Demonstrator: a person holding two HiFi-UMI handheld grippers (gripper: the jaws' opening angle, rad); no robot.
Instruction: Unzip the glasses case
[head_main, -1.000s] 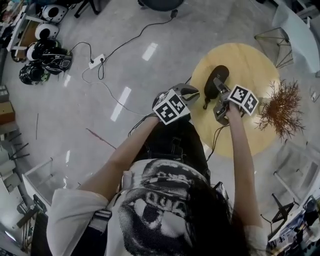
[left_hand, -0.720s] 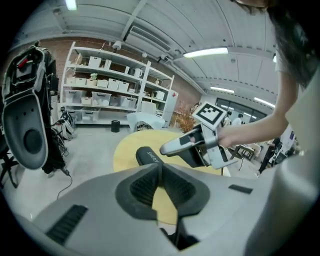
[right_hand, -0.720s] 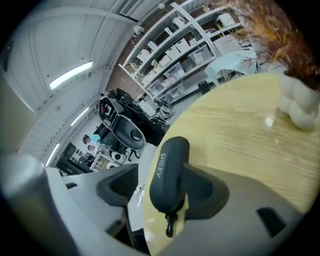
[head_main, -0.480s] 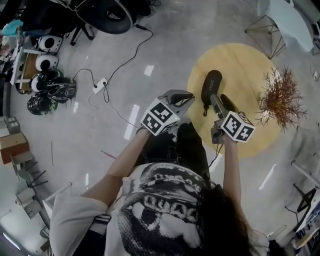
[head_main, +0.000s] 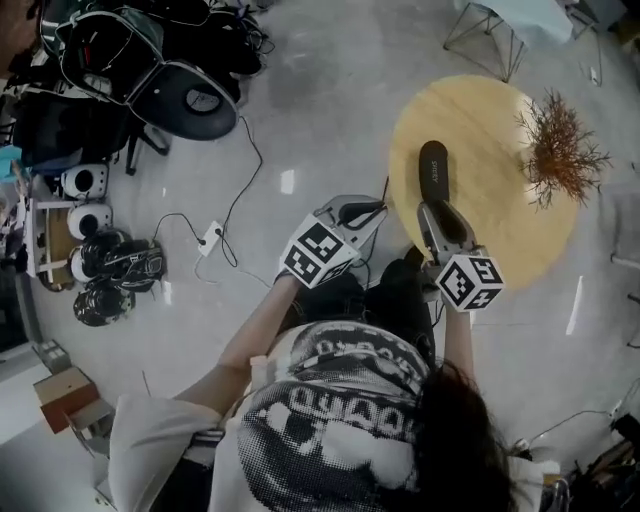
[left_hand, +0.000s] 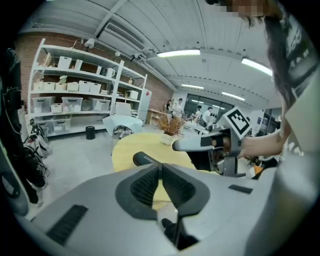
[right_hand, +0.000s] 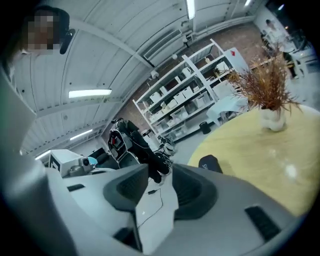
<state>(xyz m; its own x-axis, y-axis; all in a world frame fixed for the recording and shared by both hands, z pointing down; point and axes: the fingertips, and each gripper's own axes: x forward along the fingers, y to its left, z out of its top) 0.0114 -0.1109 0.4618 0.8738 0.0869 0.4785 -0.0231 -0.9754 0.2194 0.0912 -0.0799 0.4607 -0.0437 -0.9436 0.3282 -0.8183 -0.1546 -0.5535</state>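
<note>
Black case (head_main: 434, 172) flat on the round yellow table (head_main: 500, 235), close to its left edge as seen from the head view, long axis running from the near edge toward the far one. Looks closed; zipper too small to make out. Touched by nothing.

Just short of the case's near end, above the table's near-left edge: right claw (head_main: 431, 208), pointing along the case but apart from it. Jaws parted and closing in its own view (right_hand: 160, 172), with nothing between them; only floor and a dark chair (right_hand: 132, 140) beyond the gap, the case (right_hand: 212, 162) off to the right on the table (right_hand: 260, 150).

Left claw (head_main: 374, 208) beside the table's left edge, over the floor (head_main: 300, 120) rather than the tabletop, level with the right one. Jaws together in its own view (left_hand: 160, 167), gripping nothing; past them the case (left_hand: 145, 159) on the table (left_hand: 125, 150).

Near the far-right edge, a dried plant (head_main: 558, 150), well apart from the case.

On the floor to the left, helmets (head_main: 105, 270) and a chair (head_main: 185, 95). Along the brick wall, white shelves (left_hand: 75, 90).
</note>
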